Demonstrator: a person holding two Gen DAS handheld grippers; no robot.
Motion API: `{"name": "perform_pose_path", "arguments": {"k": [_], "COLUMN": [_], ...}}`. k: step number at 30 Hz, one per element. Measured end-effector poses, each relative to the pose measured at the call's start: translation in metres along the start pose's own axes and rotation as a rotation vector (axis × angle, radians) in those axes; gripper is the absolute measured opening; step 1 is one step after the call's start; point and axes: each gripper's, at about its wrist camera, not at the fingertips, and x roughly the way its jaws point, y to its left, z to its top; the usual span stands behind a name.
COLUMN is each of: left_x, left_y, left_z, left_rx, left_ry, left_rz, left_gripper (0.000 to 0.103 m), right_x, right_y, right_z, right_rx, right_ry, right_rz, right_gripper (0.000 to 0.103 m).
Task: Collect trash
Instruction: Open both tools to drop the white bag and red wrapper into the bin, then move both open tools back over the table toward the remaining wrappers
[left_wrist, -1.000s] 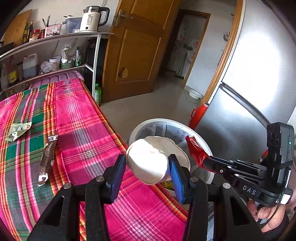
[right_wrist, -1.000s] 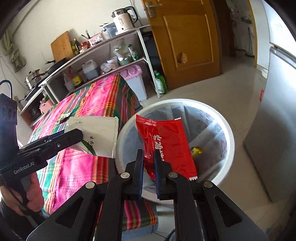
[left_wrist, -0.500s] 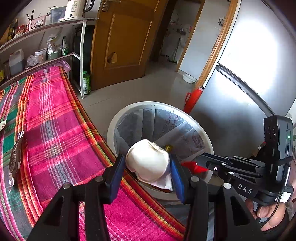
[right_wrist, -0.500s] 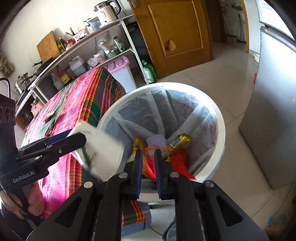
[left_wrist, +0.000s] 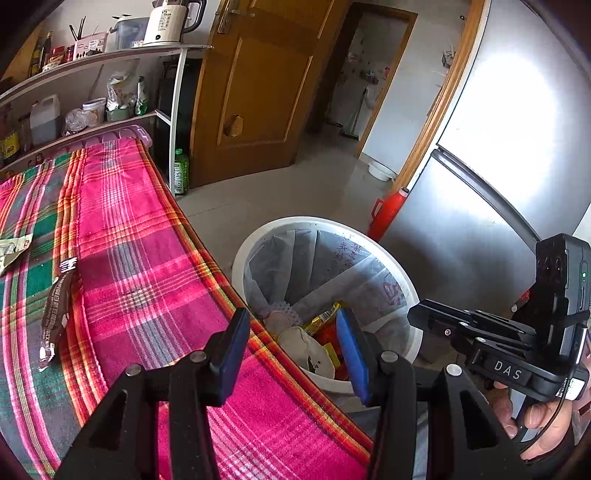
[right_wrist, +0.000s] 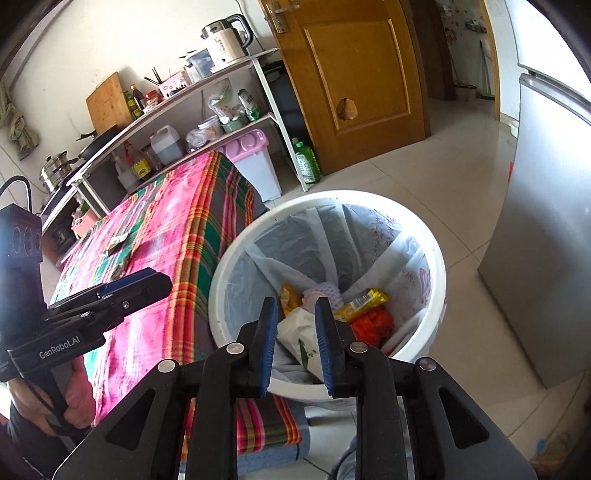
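Both claws hang over the white bin (right_wrist: 439, 258) at the table's near corner, holding nothing: the left gripper (left_wrist: 291, 350) is spread wide, the right gripper (right_wrist: 295, 338) narrower but parted. In the bin lie a white paper bag (right_wrist: 299, 338), a red wrapper (right_wrist: 371, 326) and a yellow wrapper (right_wrist: 360, 299). 2 pieces remain on the plaid tablecloth (left_wrist: 147, 266): a brown wrapper (left_wrist: 57, 306) and a crumpled packet (left_wrist: 13, 251) near its far left edge. Next, I judge, swing back low over the cloth; nothing blocks either. The shelf (right_wrist: 177, 99) stands beyond.
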Motion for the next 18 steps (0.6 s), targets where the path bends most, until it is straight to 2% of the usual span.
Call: {"name": "perform_pose_path", "arguments": {"k": [12,18], "left_x": [-0.053,-0.077], "left_y": [0.012,0.025], "left_z": [-0.009,-0.014], "left_rx": [-0.014,-0.035], "left_ry": [-0.100,-0.143], "left_rz": [0.033,0.059], "left_gripper": [0.051,0.051], "right_x": [-0.034,-0.043], "right_y": [0.043,0.067], "right_z": [0.003,0.002], "right_rx": [-0.089,-0.136], "right_ry": [-0.068,-0.085], "right_rz": [0.028,0.046], "right_gripper": [0.022,0.027]}}
